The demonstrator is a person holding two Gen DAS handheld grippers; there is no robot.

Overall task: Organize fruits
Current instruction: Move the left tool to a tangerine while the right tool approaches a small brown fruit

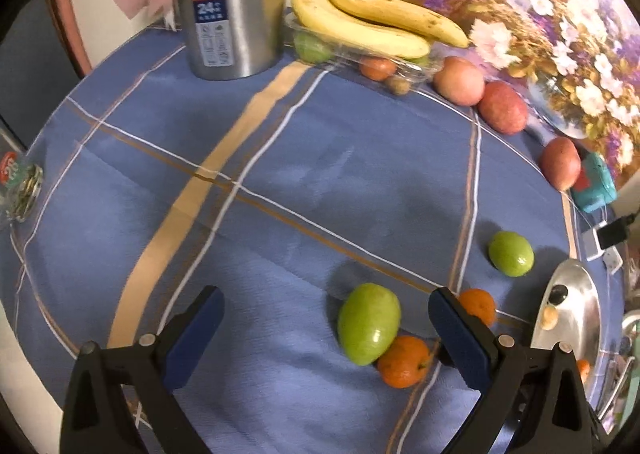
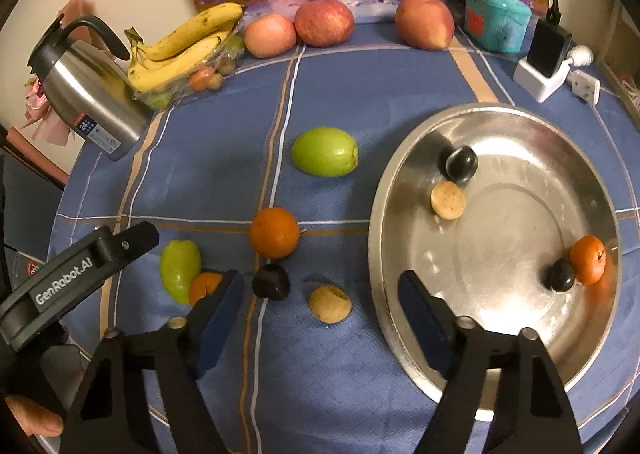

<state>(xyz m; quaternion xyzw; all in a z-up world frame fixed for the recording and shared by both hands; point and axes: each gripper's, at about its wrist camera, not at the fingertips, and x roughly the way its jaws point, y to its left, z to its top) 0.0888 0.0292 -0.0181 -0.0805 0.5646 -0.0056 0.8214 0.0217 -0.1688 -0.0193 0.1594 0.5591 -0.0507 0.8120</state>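
Fruits are sitting partly sorted: going left to right on the worktop point(image 2: 340, 394), a green fruit point(image 2: 180, 270), an orange point(image 2: 274, 232), a dark plum point(image 2: 271, 281) and a tan fruit point(image 2: 330, 303) are still waiting loose, while the steel tray point(image 2: 384, 214) is already holding four pieces. Left gripper point(image 1: 326, 334) and right gripper point(image 2: 320, 318) are both hovering, jaws apart and gripping nothing.
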